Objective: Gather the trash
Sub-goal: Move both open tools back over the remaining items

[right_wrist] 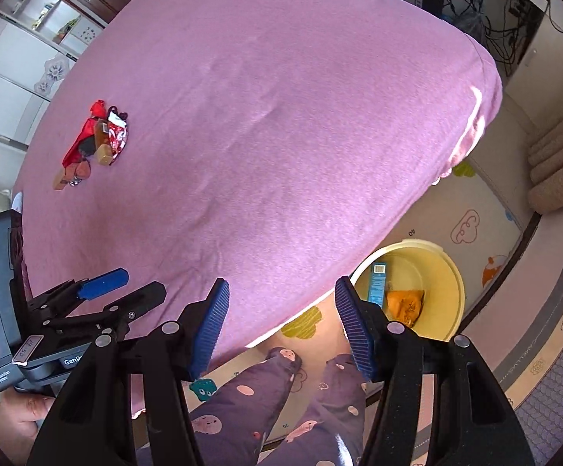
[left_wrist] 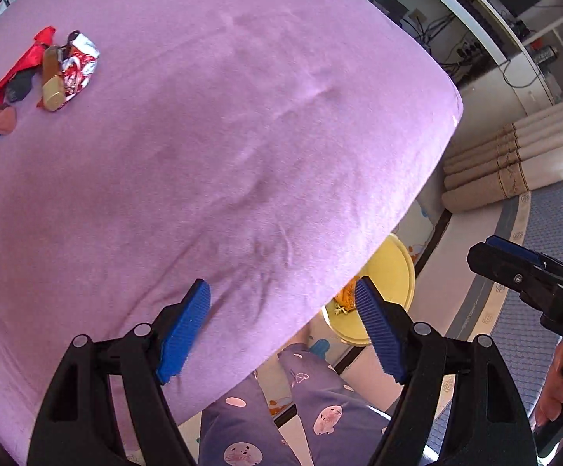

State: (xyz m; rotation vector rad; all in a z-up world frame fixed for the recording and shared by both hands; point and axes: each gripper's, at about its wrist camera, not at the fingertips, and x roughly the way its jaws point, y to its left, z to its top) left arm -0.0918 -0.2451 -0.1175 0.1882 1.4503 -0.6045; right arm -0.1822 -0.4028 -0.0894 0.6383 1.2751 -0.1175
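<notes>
Left wrist view: left gripper point(left_wrist: 281, 326) hangs with jaws wide and empty over the purple bed point(left_wrist: 223, 136) edge; the wrapper pile point(left_wrist: 37, 77) lies far across it. Right wrist view: right gripper point(right_wrist: 281, 326) gapes wide too, yellow bin point(right_wrist: 452, 295) just off the bed's edge holding an orange packet point(right_wrist: 404, 305) and a blue box point(right_wrist: 376, 283).

black two-finger grippers point(left_wrist: 281, 326) with ribbed blue pads point(right_wrist: 211, 322), silver pivot screws, purple cartoon-print trousers point(right_wrist: 242, 407)

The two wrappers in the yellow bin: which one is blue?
The long narrow box, on the left of the yellow bin; the other is a crumpled orange packet.
</notes>
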